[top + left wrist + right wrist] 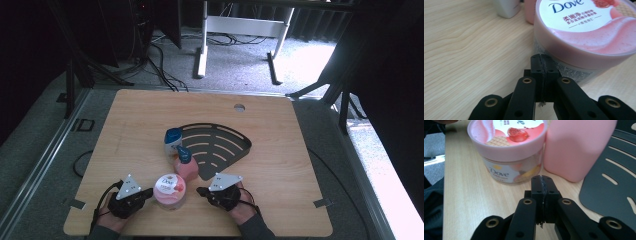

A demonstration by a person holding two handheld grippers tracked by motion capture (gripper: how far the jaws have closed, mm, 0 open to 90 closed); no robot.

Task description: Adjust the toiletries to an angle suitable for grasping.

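On the table [280,130], the jar [169,190] sits before 2 bottles [185,165], with the rack [220,145] to their right.

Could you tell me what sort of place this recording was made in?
Probably a lab or workshop recording station, not a home. A bare wooden table stands on grey carpet among dark curtains, loose floor cables and a white desk frame. Toiletries such as the Dove jar look like props.

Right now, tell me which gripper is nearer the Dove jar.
Left. The left gripper, jaws shut, sits just beside the Dove jar, nearly touching its side. The right gripper, also shut, sits a little farther off on the jar's other side.
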